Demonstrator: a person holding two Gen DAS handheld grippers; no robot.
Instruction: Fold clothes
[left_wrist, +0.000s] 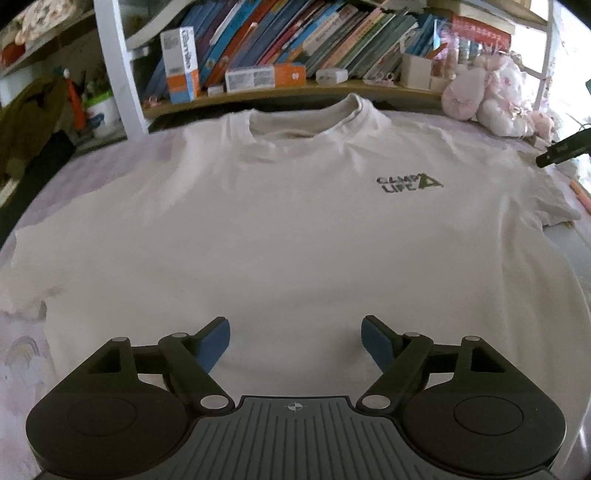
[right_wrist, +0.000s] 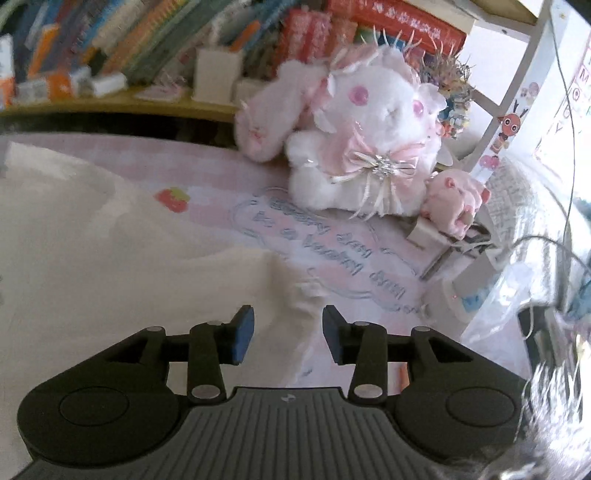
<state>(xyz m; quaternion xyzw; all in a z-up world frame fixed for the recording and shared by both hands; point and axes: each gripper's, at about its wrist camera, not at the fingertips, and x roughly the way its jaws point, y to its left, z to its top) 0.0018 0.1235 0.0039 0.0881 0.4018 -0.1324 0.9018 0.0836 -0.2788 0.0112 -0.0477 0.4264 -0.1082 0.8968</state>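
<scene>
White cotton filled most of the left wrist view: a T-shirt lay spread flat, front up, on a pale pink printed bed cover, its collar at the far side and its hem nearest the camera. On the chest, right of centre, a small dark green print read "CAMP LIFE" beside a tent shape. The left gripper hung over the lower middle of the shirt with its blue-padded jaws spread wide and nothing between them. Along the far edge ran a wooden shelf of leaning books and boxes, their lettering too blurred to read.

In the right wrist view, the right gripper stood partly open over the shirt's right sleeve edge, where the cloth rumpled onto the cover; the pads were clear of the fabric and gripped nothing. Beyond it the cover carried a strawberry motif and a cloud-shaped outline holding grey handwriting, upside down from here and not legible. At the far right sat a white and pink plush rabbit with a ribbon bow, and just beside it a smaller pink plush toy.
</scene>
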